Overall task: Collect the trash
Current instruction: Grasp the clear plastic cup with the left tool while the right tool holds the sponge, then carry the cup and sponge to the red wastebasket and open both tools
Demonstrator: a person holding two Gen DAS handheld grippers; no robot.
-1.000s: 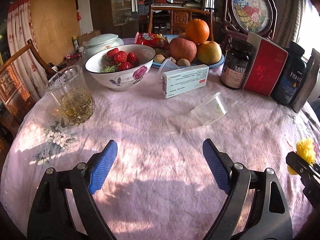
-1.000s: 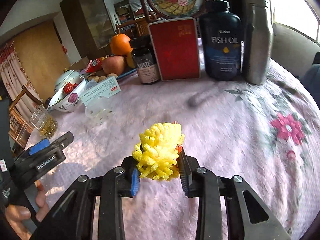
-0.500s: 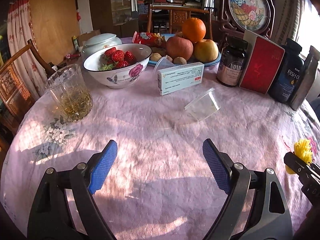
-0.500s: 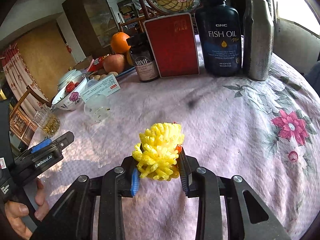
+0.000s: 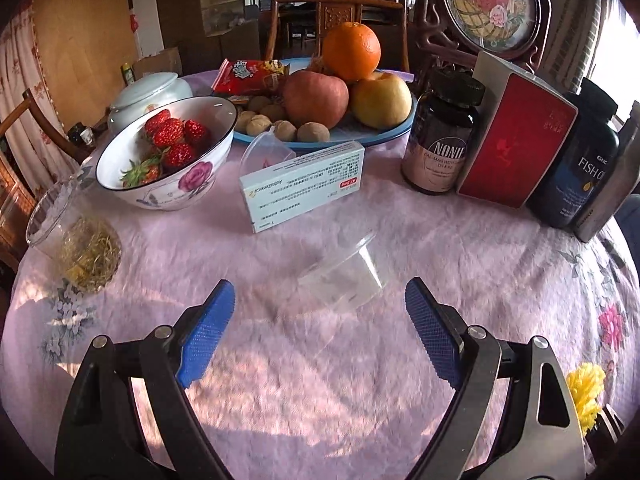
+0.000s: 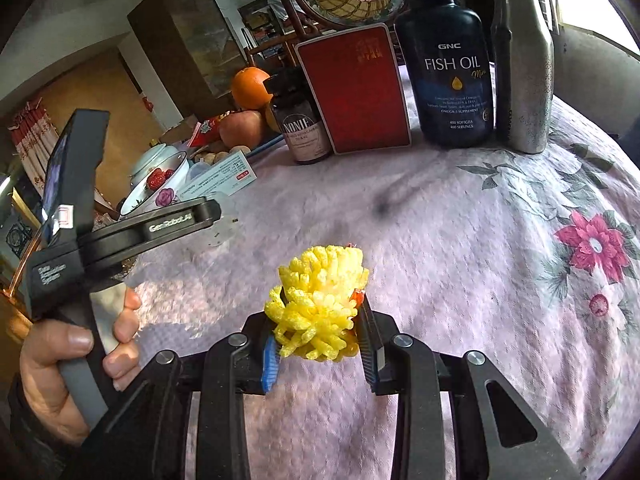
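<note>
A clear plastic cup [image 5: 344,276] lies tipped on its side on the pink tablecloth [image 5: 320,360], just ahead of the left gripper [image 5: 320,312], whose blue jaws stand wide apart with nothing between them. Just behind the cup lies a white medicine box [image 5: 304,184], with a second clear cup [image 5: 268,152] and the strawberry bowl [image 5: 168,156] beyond it. Behind and to the right of the cup stand a dark supplement jar [image 5: 440,140], a red box [image 5: 516,144] and a fish oil bottle [image 5: 576,172]. The right gripper [image 6: 320,344] is clamped on a yellow foam net [image 6: 320,304], well right of the cup.
</note>
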